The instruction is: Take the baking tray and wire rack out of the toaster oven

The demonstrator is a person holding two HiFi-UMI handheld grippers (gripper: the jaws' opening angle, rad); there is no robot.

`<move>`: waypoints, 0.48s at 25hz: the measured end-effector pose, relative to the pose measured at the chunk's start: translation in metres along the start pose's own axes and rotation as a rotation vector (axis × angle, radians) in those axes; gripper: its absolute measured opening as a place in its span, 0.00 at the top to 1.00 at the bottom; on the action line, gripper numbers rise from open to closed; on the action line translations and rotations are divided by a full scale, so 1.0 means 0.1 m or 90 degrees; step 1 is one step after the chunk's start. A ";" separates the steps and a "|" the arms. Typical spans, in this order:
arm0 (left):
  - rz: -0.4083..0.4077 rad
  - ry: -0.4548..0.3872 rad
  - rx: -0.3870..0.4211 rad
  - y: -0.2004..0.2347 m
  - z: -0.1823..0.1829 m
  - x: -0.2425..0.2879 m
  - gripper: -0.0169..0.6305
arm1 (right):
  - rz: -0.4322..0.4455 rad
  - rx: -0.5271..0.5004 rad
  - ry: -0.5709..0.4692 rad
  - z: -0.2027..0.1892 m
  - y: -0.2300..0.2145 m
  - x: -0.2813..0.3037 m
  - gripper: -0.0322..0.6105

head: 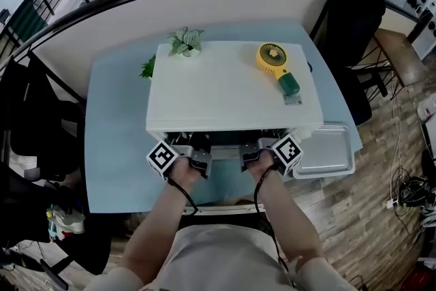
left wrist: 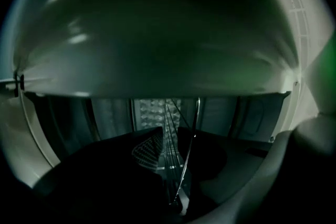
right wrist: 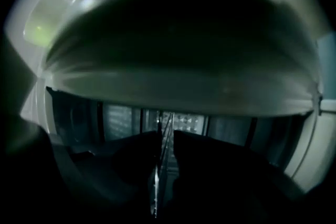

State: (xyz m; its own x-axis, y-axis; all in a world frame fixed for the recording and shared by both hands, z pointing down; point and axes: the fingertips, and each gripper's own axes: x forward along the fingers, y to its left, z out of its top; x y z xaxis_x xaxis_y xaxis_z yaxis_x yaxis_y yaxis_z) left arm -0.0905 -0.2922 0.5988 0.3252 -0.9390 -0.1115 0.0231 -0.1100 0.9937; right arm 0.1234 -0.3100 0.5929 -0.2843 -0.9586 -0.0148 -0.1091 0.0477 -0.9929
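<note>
The left gripper (left wrist: 168, 136) reaches into the toaster oven (head: 218, 95), its jaws a narrow slit apart. Thin wires of the wire rack (left wrist: 169, 162) run through that slit, and I cannot see the pads biting yet. The right gripper (right wrist: 165, 134), a little way to its right at the same depth, has its jaws drawn almost together on a single rack wire, which looks clamped.

The rack lies in the dark cavity straight ahead of both grippers, so the step in hand appears to be gripping it for the pull. To do that well, the left grip should be firm before any tug. Both grippers should then draw back together and level, or the rack may skew and jam in its side guides.

The oven's pale upper lip hangs close above both grippers and leaves little room to lift. The baking tray (head: 323, 150) is already out, on the desk (head: 116, 146) just right of the right gripper, so it crowds that side for setting the rack down. Beyond the grippers, a yellow fan (head: 276, 65) and a small plant (head: 185, 42) stand on the oven's top, and a hard jerk could shake them.
</note>
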 end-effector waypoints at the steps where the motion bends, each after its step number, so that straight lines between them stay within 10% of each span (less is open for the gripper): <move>1: -0.011 -0.001 -0.005 -0.02 -0.01 0.00 0.85 | 0.009 -0.002 -0.003 0.01 0.01 0.01 0.88; 12: -0.010 0.010 0.015 -0.13 -0.09 -0.20 0.95 | 0.001 0.005 0.012 -0.07 0.06 -0.20 0.93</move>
State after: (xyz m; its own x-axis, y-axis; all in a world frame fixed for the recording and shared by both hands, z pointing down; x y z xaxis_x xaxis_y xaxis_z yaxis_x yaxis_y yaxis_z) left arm -0.0889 -0.2689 0.5881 0.3395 -0.9321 -0.1263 0.0064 -0.1320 0.9912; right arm 0.1220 -0.2885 0.5879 -0.3028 -0.9530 -0.0139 -0.1007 0.0465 -0.9938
